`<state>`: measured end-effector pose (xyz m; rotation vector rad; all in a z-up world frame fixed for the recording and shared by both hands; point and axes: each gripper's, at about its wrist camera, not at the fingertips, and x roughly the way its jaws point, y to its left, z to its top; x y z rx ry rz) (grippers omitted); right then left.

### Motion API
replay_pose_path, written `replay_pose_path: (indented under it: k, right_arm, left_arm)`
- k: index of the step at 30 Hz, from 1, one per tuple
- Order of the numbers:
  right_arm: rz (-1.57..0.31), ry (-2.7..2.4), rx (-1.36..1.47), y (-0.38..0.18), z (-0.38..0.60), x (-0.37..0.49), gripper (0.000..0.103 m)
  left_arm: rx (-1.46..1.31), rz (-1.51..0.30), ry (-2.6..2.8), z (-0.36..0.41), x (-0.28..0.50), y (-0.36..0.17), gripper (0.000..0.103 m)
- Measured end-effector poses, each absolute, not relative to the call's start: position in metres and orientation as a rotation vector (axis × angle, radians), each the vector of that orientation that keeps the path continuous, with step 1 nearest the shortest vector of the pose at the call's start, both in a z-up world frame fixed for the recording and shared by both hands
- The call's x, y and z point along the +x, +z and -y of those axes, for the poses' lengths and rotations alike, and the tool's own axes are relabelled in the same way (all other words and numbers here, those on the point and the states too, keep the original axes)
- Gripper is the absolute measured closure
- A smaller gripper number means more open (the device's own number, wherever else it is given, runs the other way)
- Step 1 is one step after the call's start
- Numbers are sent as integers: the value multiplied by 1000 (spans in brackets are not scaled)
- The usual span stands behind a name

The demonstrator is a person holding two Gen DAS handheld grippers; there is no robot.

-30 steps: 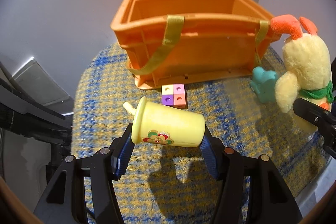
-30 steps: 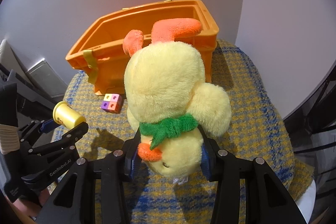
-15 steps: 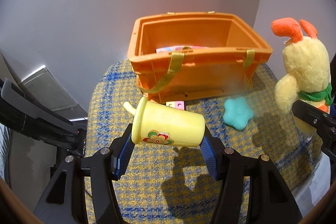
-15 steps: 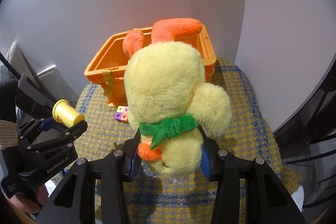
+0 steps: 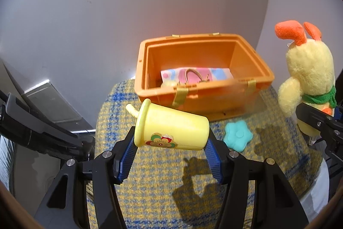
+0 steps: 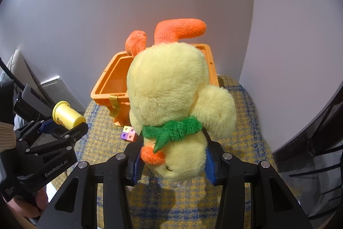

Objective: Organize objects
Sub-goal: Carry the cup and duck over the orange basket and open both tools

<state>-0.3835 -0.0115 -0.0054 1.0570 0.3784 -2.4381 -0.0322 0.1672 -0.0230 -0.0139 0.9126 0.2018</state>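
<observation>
My left gripper (image 5: 170,156) is shut on a yellow toy cup (image 5: 171,129) that lies sideways between the blue pads, its straw pointing left. My right gripper (image 6: 172,161) is shut on a yellow plush toy (image 6: 171,100) with orange ears and a green scarf, held head down. Both hang above a round table with a yellow-and-blue woven cover (image 5: 154,192). An orange bin (image 5: 253,61) stands at the back by the wall, with a pastel item (image 5: 193,75) inside. The plush (image 5: 308,70) and the right gripper also show at the right edge of the left wrist view.
A teal star-shaped toy (image 5: 236,136) lies on the cover in front of the bin. A small block of coloured cubes (image 6: 128,133) sits near the bin's front corner. The wall curves close behind. Dark equipment (image 5: 32,132) stands left of the table.
Both grippers have risen with their loads; the bin and table look smaller and lower, and the bin's inside has come into view. The teal star now shows clear of the cup.
</observation>
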Motion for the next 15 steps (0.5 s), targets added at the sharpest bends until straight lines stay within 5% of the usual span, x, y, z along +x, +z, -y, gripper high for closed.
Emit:
replay_pose_path:
  k: [15]
  right_arm:
    - [-384,-2451,1032,12,37,-428,58]
  left_arm:
    - [21,-858,166,-178,13,5,45]
